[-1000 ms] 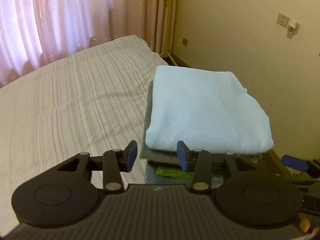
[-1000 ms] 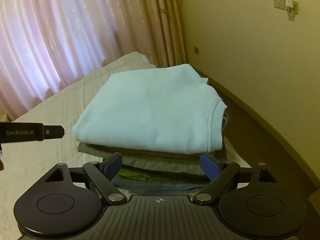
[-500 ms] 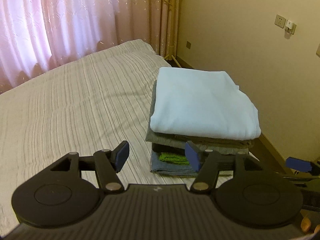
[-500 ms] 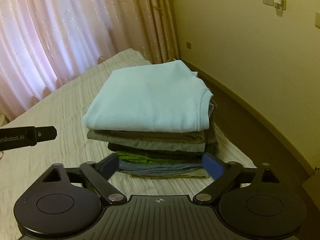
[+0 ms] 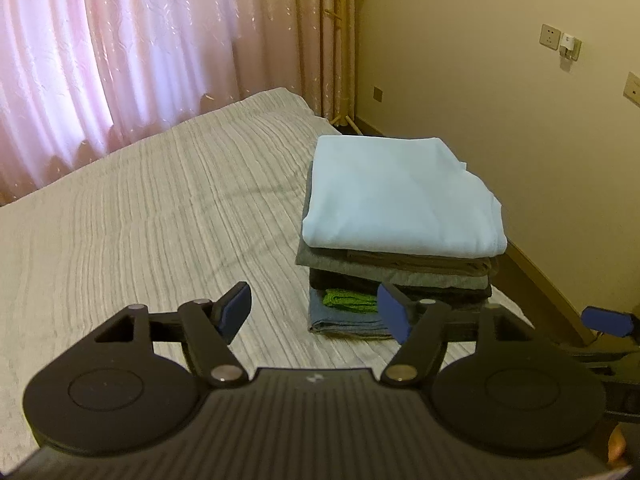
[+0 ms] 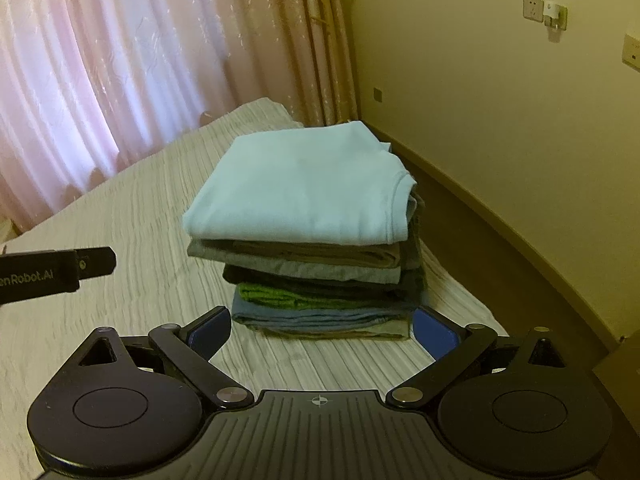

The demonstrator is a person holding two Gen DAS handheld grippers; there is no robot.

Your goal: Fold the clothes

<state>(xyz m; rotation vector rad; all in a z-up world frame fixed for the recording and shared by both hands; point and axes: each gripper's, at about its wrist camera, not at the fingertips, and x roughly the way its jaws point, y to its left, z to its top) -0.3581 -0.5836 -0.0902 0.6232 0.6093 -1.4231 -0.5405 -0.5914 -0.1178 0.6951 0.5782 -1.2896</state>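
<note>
Dim, yellowish room; my only light came thru the pink curtains (image 5: pixel 120 60). Fisheye bent edges, corners went black, bedspread (image 6: pixel 120 240) slightly blurred.

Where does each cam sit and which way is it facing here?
Left wrist: on the left gripper, angled down over the bed toward the clothes stack; own open fingers show, right gripper's tip at the right edge.
Right wrist: on the right gripper, facing the stack head-on; own open fingers show, the left gripper's side at the left edge.
Shared: light blue top garment, curtain, wall socket.
</note>
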